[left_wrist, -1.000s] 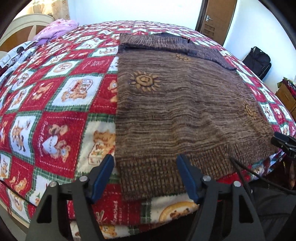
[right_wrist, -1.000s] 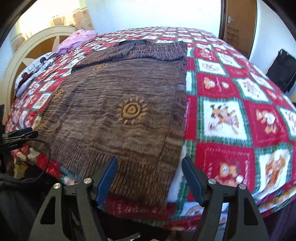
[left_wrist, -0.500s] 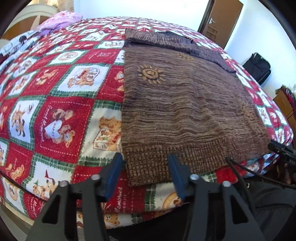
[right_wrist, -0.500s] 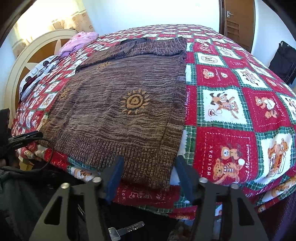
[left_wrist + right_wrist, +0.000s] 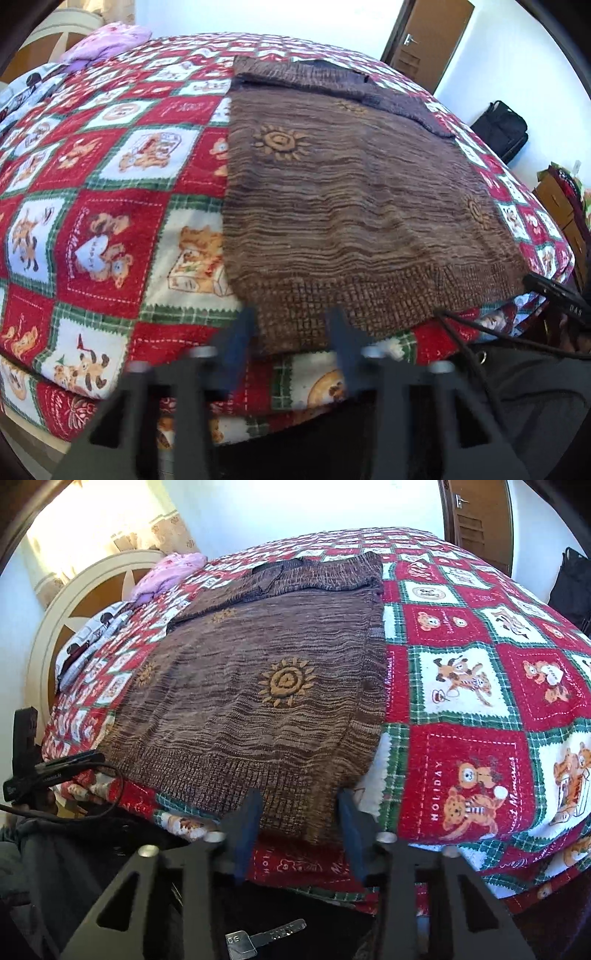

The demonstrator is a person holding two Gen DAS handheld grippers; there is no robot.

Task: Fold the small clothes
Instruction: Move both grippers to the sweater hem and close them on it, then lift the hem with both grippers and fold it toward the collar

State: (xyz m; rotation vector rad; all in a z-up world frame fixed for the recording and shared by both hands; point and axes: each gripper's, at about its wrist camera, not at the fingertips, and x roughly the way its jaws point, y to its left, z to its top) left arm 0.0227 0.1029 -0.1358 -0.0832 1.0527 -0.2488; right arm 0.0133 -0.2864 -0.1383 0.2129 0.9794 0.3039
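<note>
Brown knit sweater [image 5: 351, 206] is lying flat on the quilt [image 5: 92, 206] with its sleeves folded across the top, and its ribbed hem [image 5: 295, 794] is sitting directly ahead of both claws at the bed edge. We are holding the left gripper [image 5: 291, 332] and the right gripper [image 5: 299, 812] with jaws parted to a medium gap, each straddling one hem corner, neither yet pinching cloth. We are judging the risk as a shallow bite: loose ribbing may slip out, or a finger may snag the quilt beneath and drag it along.
</note>
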